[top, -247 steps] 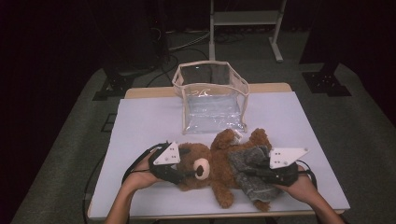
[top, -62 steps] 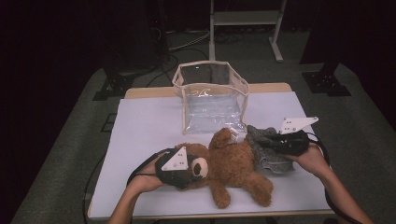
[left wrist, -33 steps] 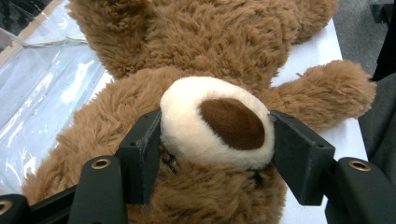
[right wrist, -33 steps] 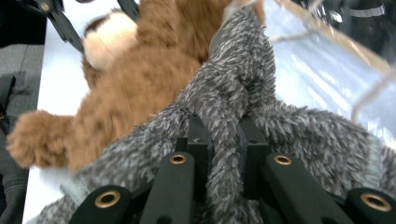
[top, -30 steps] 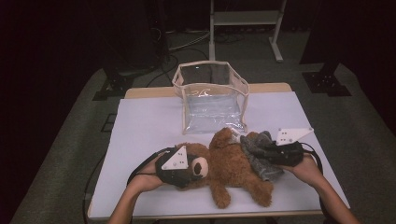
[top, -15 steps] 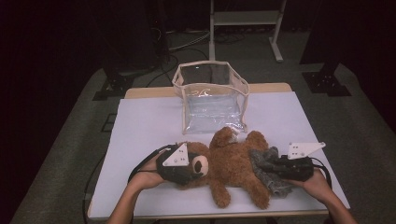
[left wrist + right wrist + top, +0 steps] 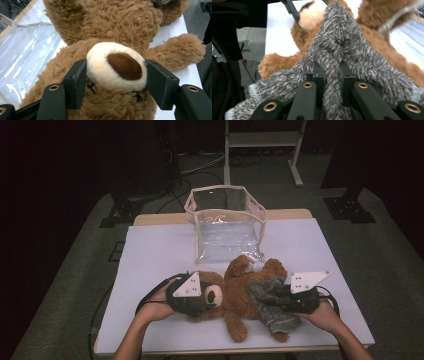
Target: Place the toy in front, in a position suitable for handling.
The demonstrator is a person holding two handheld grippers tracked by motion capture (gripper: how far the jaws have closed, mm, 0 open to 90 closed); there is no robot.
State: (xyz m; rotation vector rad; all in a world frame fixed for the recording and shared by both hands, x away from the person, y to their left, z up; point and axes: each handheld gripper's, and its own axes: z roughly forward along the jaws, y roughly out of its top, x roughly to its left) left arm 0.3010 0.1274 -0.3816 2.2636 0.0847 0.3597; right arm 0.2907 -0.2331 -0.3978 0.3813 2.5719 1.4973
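Right tool [image 7: 329, 72] pinches fuzzy grey garment [image 7: 337, 45] over brown teddy bear [image 7: 235, 295].

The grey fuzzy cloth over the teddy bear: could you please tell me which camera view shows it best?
The right gripper view: the grey fuzzy cloth is close up, a fold pinched in the right tool. The high view shows it small, draped over the teddy bear by that tool. The left gripper view catches only a grey scrap at the top edge.
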